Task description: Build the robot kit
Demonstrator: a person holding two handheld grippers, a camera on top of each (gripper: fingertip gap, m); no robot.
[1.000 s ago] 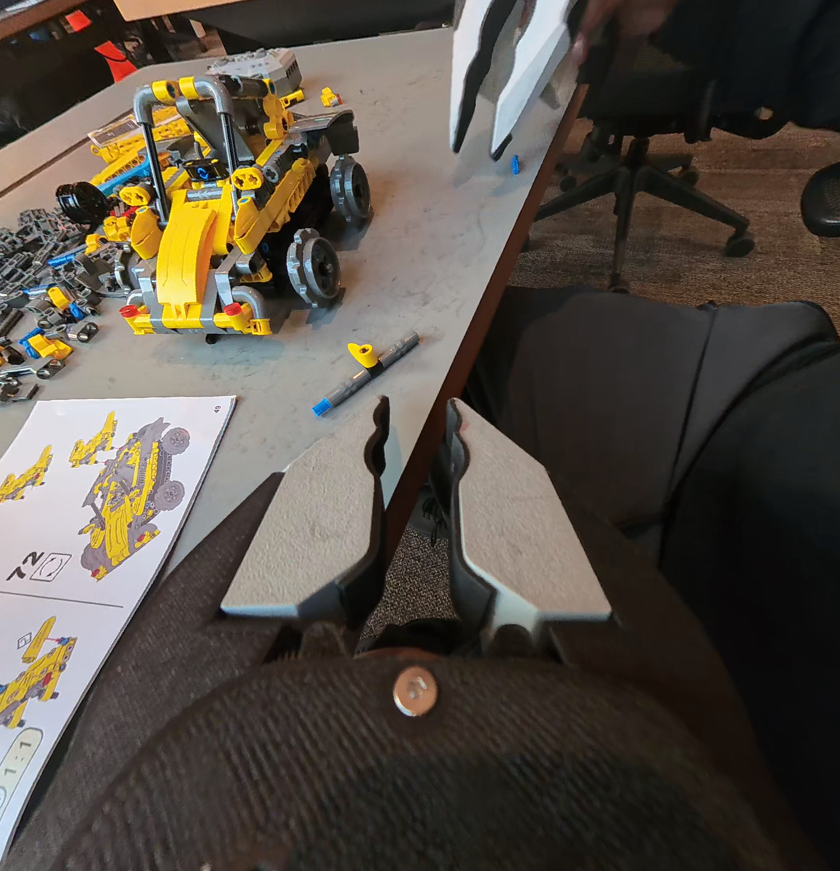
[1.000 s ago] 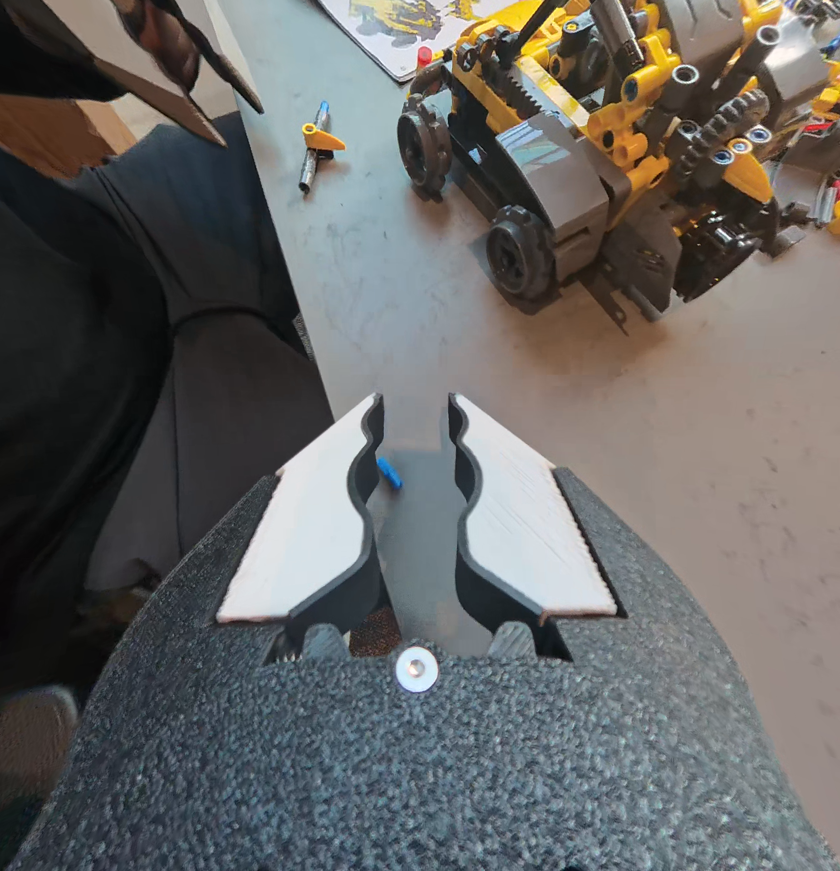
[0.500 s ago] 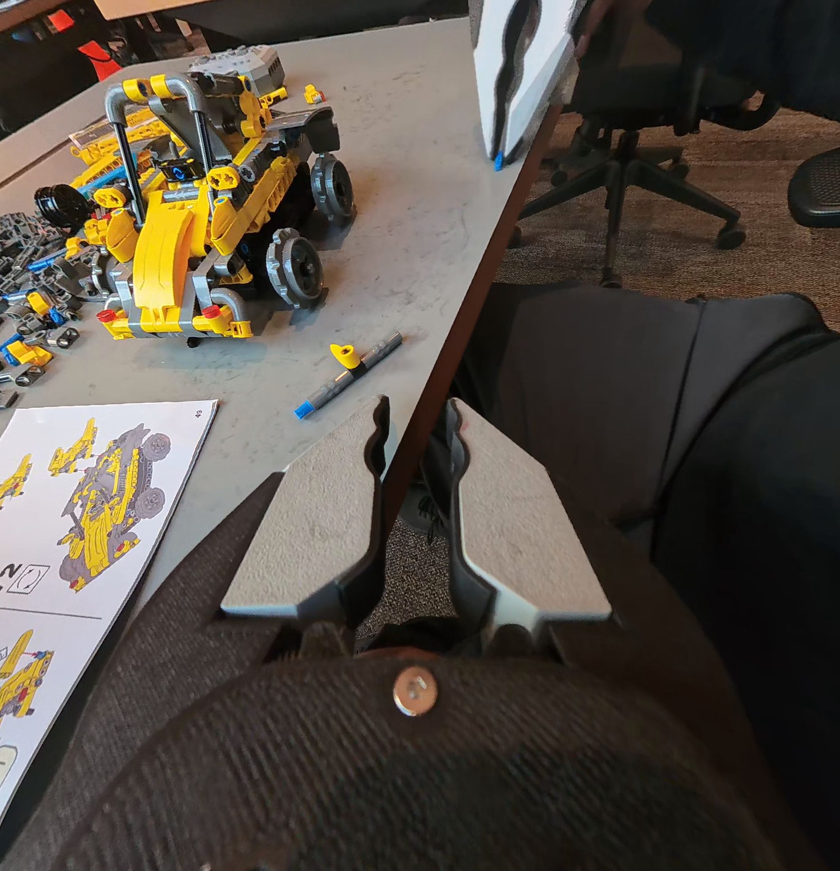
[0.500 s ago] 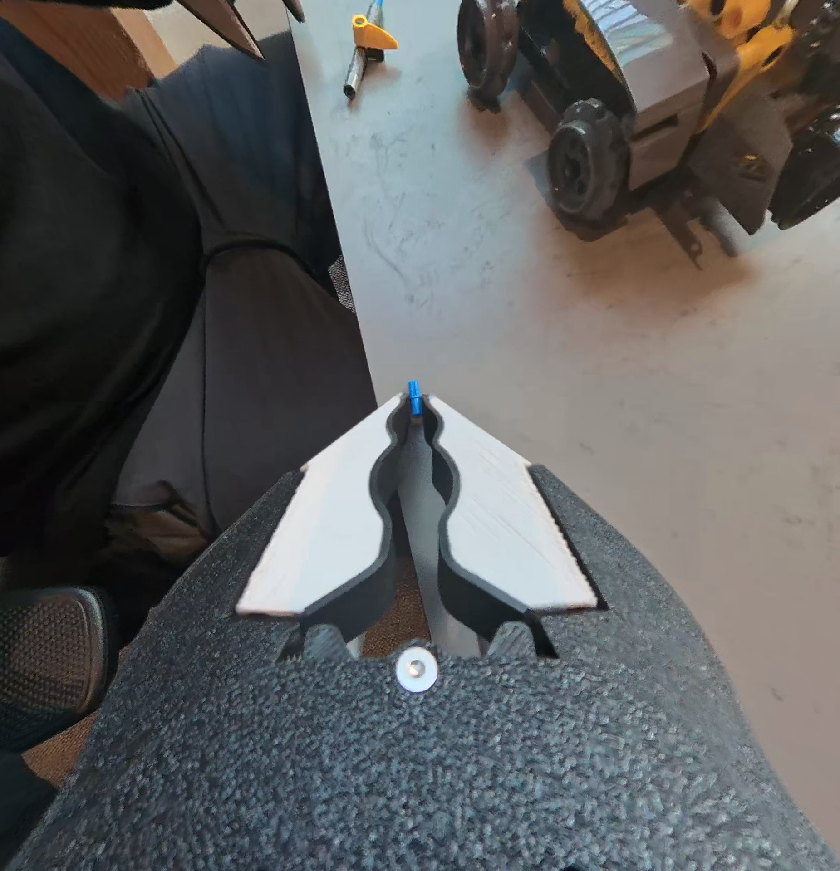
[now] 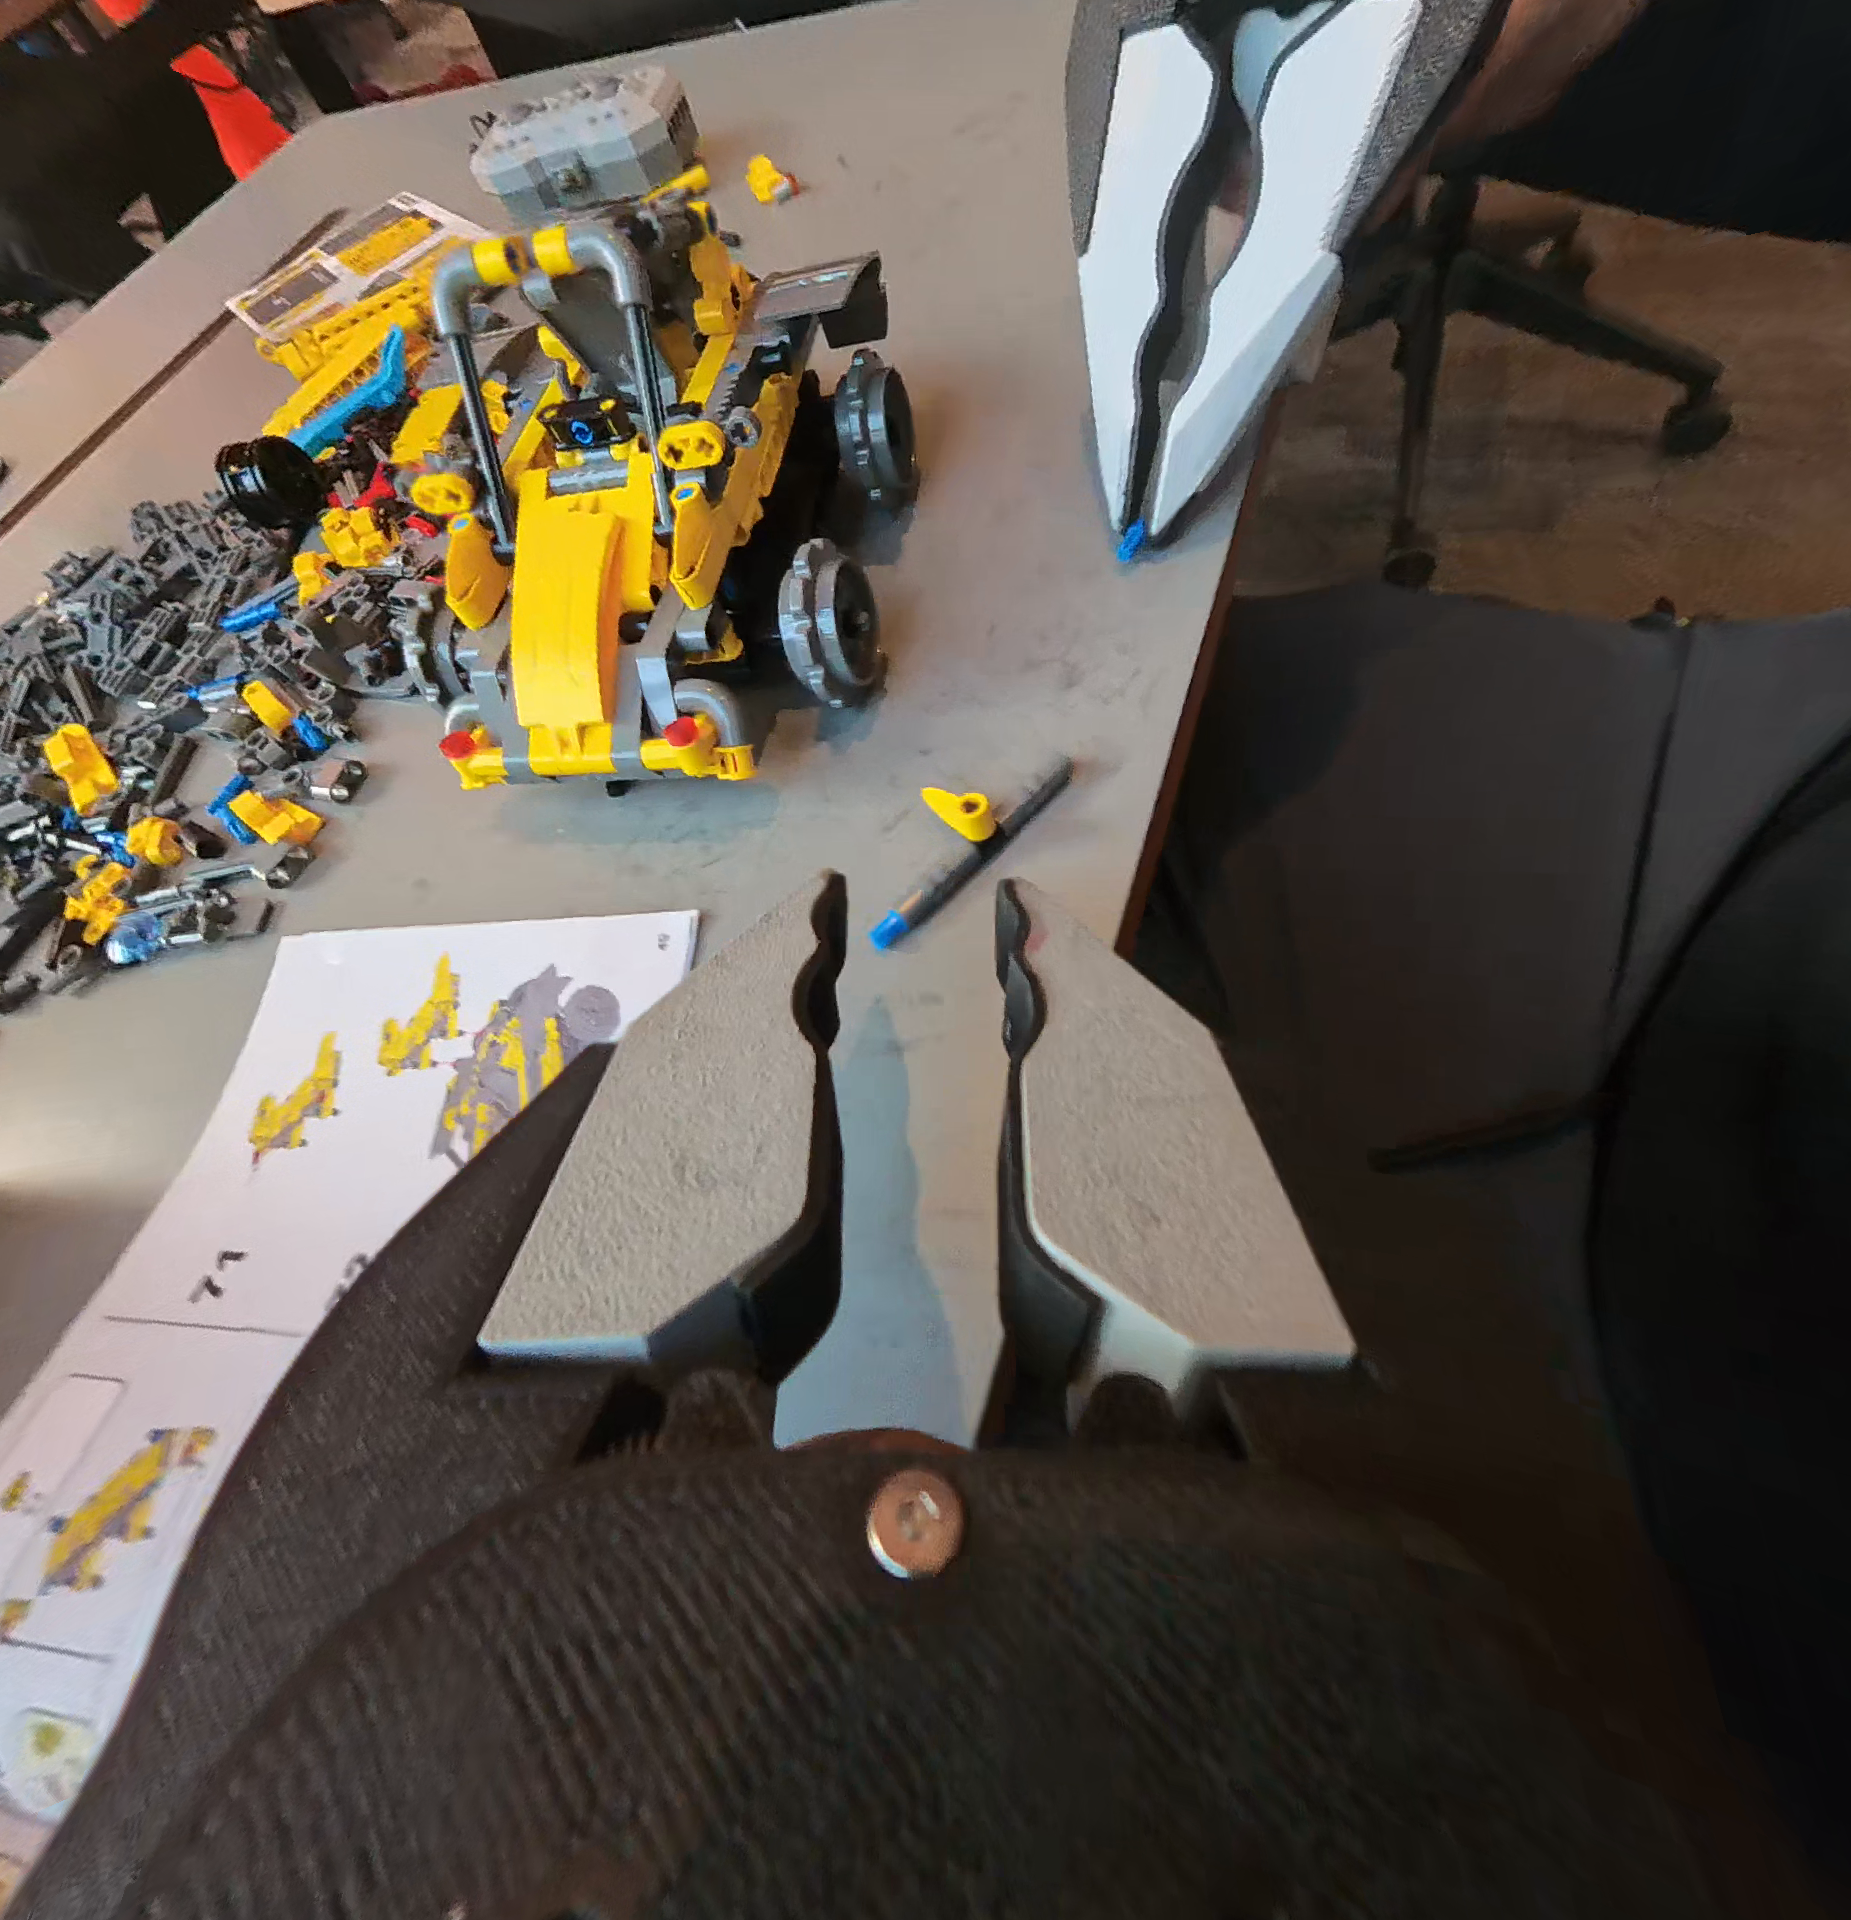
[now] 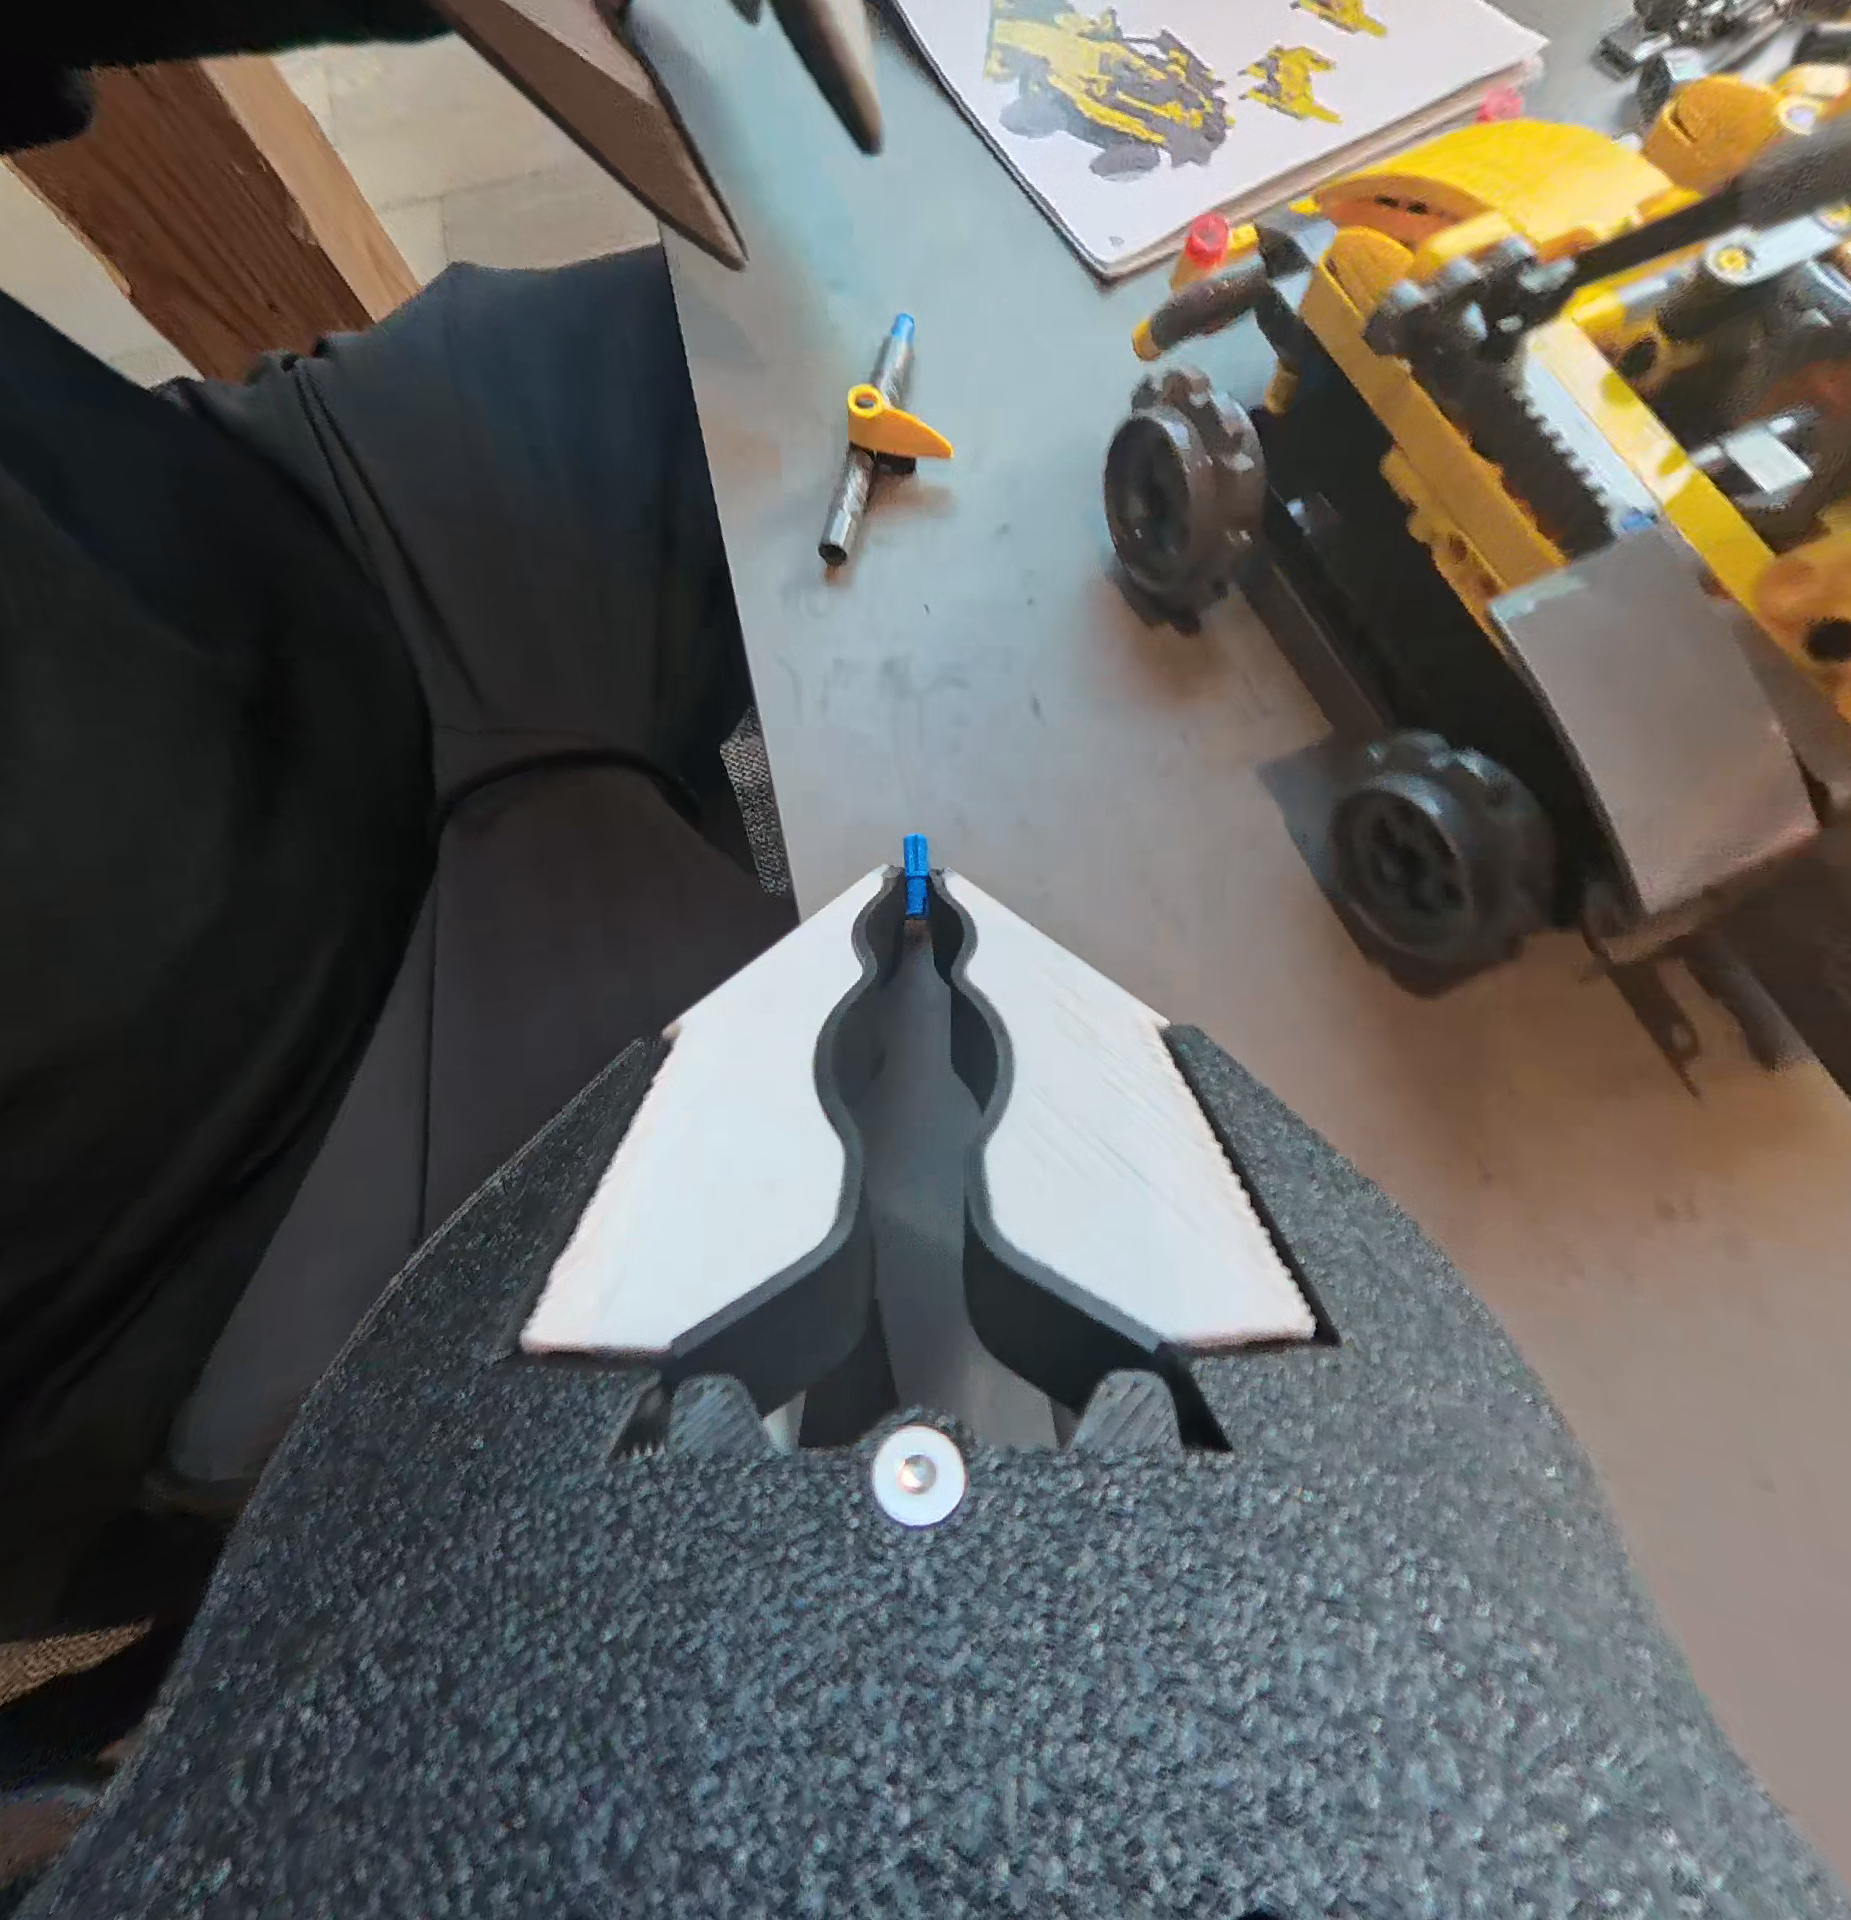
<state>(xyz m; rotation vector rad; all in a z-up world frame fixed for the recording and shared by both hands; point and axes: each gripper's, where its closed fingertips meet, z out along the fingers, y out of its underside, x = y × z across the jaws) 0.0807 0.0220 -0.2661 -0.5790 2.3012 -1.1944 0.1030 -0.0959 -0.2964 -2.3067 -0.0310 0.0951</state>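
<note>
My right gripper (image 6: 914,883) is shut on a small blue pin (image 6: 914,873) and holds it over the grey table (image 6: 1004,727) near its edge. The same gripper (image 5: 1144,535) with the blue pin (image 5: 1131,540) shows far off in the left wrist view. My left gripper (image 5: 919,904) is open and empty, just above the table, with a grey axle with a blue tip and a yellow piece (image 5: 962,847) lying just ahead of its fingertips. That axle also shows in the right wrist view (image 6: 869,436). A yellow and grey brick vehicle (image 5: 630,520) stands on the table.
An open instruction booklet (image 5: 329,1143) lies at the left of my left gripper. A heap of loose grey, yellow and blue pieces (image 5: 121,727) lies left of the vehicle. A person's dark-clothed legs (image 5: 1523,935) sit by the table edge. An office chair base (image 5: 1523,312) stands beyond. My right fingertips sit around 12 cm from my left ones.
My right gripper closed on the blue pin and lifted it from the table. My left gripper moved from the table edge over the table, toward the axle.
</note>
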